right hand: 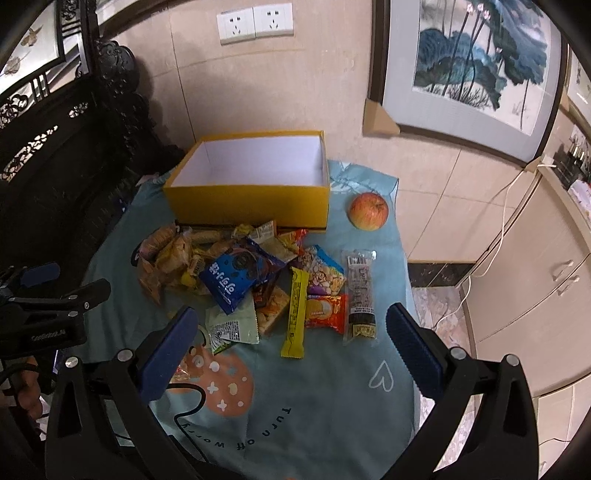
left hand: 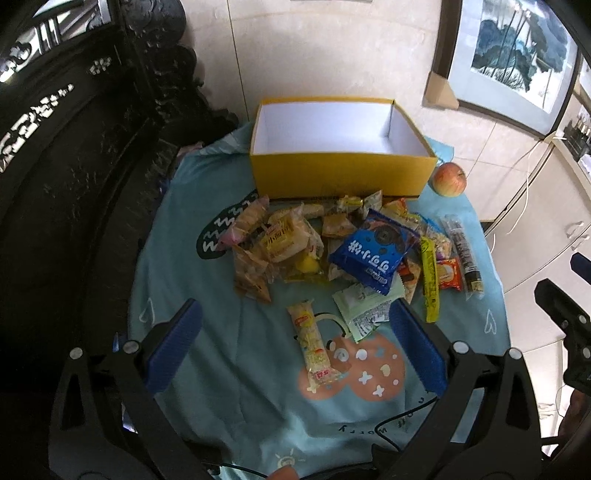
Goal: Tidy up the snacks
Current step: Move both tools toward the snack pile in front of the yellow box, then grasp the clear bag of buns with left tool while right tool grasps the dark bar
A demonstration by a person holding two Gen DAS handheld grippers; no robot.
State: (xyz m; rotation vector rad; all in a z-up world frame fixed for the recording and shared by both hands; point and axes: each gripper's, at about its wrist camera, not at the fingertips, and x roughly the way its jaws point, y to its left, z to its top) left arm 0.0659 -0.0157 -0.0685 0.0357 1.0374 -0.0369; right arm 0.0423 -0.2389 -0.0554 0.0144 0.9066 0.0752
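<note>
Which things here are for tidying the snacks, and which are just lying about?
For the job: open yellow cardboard box; pile of wrapped snacks; long yellow snack bar.
Lying about: red-yellow apple; framed ink painting; white wall sockets.

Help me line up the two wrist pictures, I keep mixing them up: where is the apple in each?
Left wrist view: the apple sits upper right, just off the right front corner of the yellow box.
Right wrist view: the apple sits right of centre, again beside that box's right end.
Shared landmark: the blue cookie packet in the snack pile.
</note>
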